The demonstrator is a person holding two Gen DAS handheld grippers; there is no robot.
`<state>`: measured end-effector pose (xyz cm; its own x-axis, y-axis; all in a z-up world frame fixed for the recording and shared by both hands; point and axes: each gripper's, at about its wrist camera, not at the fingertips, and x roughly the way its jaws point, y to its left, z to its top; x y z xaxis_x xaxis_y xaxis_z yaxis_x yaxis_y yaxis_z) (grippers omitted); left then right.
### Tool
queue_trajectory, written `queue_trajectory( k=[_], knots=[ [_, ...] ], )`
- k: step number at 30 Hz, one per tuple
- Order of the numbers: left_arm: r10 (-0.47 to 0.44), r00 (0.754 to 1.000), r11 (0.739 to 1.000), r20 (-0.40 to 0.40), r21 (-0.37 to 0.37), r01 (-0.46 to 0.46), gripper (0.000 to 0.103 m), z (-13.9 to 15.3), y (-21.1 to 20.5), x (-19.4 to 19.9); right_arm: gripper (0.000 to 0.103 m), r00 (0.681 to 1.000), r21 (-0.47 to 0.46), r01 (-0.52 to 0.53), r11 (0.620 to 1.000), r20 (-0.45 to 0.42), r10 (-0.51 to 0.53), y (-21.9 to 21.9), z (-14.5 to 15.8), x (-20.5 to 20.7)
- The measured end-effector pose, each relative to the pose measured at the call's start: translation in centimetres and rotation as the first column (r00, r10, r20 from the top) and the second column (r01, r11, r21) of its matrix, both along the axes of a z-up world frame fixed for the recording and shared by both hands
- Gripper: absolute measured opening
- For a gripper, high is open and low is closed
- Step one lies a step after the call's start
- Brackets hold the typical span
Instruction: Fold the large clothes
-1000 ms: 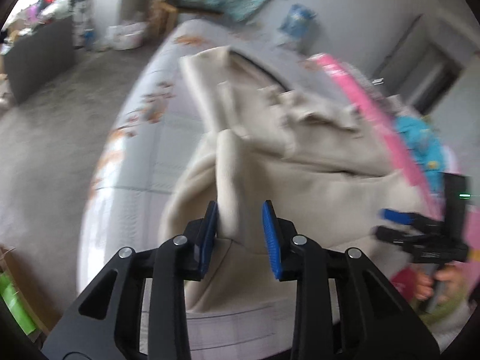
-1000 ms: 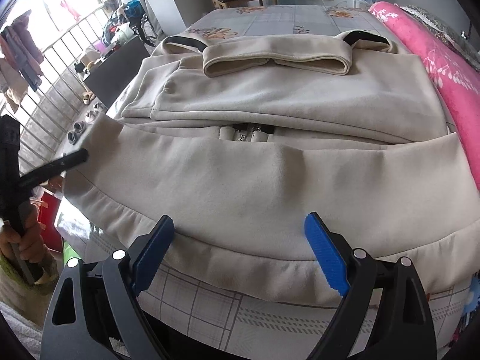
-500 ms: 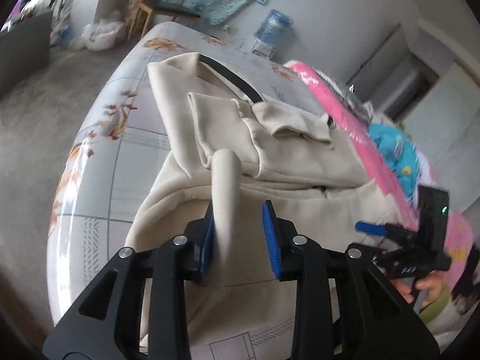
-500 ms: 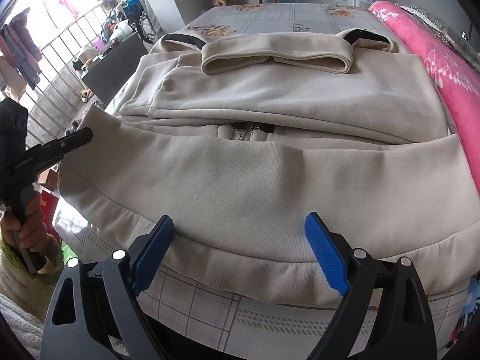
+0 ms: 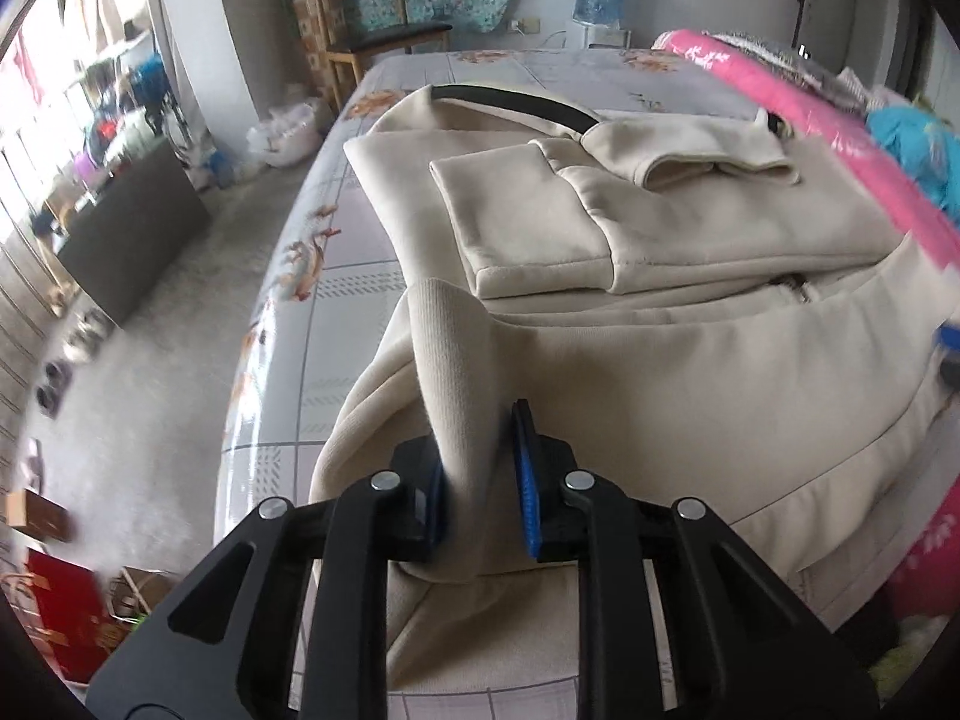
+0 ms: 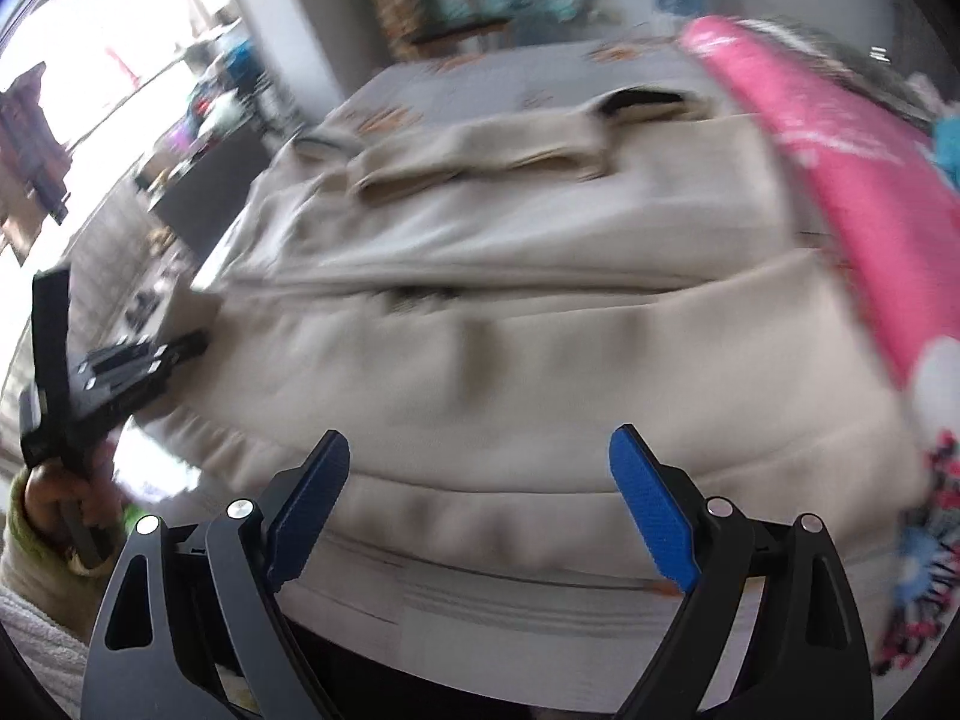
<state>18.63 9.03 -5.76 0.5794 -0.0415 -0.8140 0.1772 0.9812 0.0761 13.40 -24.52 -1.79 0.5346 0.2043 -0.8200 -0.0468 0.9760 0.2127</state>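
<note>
Spread across the grey patterned bed (image 5: 360, 276), centre frame: a large beige fleece garment (image 5: 690, 360). Left tongs (image 5: 477, 480) clamped on its ribbed hem, lower centre. Right tongs (image 6: 480, 498) gaping wide, gripping nothing, above its blurred near hem.

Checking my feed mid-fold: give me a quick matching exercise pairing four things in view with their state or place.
1. left gripper
2. right gripper
3. beige garment
4. pink quilt

a. lies partly folded on the bed
b. open, holding nothing
c. along the bed's right side
d. shut on the ribbed hem

Pairs: 1-d, 2-b, 3-a, 4-c
</note>
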Motion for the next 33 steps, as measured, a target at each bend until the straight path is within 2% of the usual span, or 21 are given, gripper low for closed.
queue_trajectory(
  k=[6,13,17,25,33],
  knots=[
    [0.016,1.0,1.0,-0.002,0.01,-0.016,0.019,0.0,-0.3,0.2,0.078,0.984,-0.037,0.174,0.984,0.05,-0.172,-7.7,1.1,1.0],
    [0.029,1.0,0.999,-0.007,0.022,-0.029,0.019,-0.1,-0.8,0.3,0.06,0.978,-0.023,0.206,0.978,0.02,-0.205,-11.3,-0.8,5.0],
    [0.035,0.999,0.999,-0.008,0.034,-0.034,0.019,-0.2,-1.0,0.4,0.054,0.976,-0.006,0.217,0.976,-0.015,-0.217,-12.0,-2.2,6.0],
    [0.042,0.999,0.998,-0.012,0.041,-0.041,0.019,-0.2,-1.2,0.5,0.044,0.985,-0.014,0.164,0.986,-0.061,-0.164,-11.3,-1.6,4.4],
    [0.046,0.999,0.998,-0.016,0.045,-0.046,0.019,-0.3,-1.3,0.6,0.033,0.981,0.007,0.182,0.983,-0.062,-0.181,-11.9,-2.5,6.9]
  ],
)
